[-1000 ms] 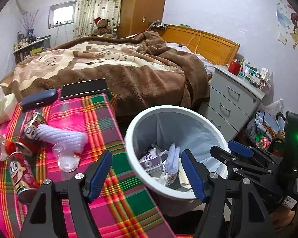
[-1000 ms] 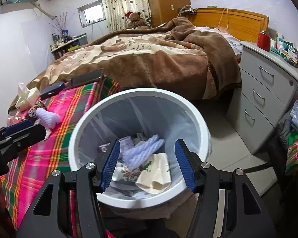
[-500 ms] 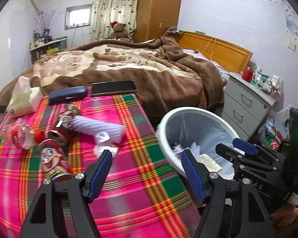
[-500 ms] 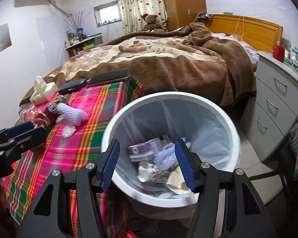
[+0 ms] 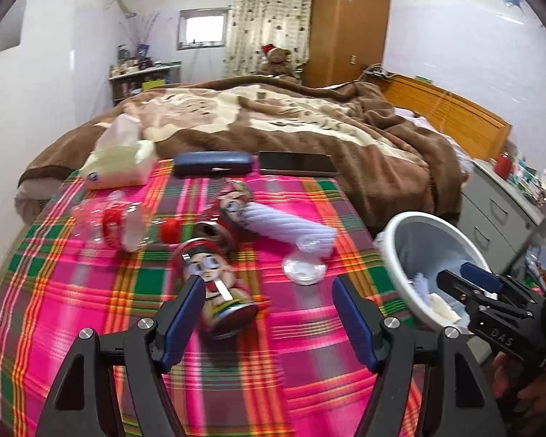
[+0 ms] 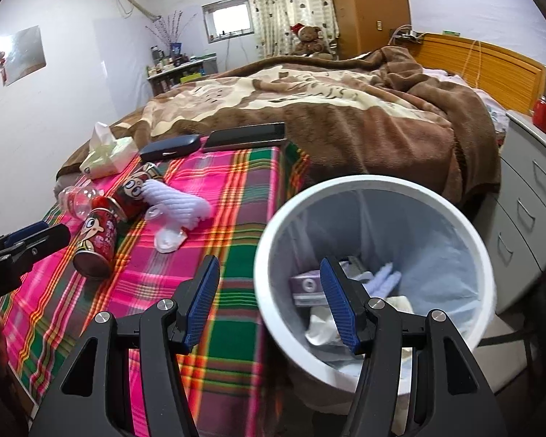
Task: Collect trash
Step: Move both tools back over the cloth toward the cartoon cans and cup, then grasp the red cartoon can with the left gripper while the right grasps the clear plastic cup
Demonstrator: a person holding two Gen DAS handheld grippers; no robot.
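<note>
Both tongs hang released and empty, the left gripper (image 5: 267,313) nearer to the near red can (image 5: 218,291) lying on the plaid table (image 5: 309,382), its long axis running roughly along the reach, right gripper (image 6: 271,306) at the bin (image 6: 466,240) off the table's right edge.

White letters "DAS" on the black body of the right tongs (image 5: 480,284), nothing else legible.

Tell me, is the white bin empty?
No. The white bin already holds trash: a purple box, crumpled paper and something white and knitted.
</note>
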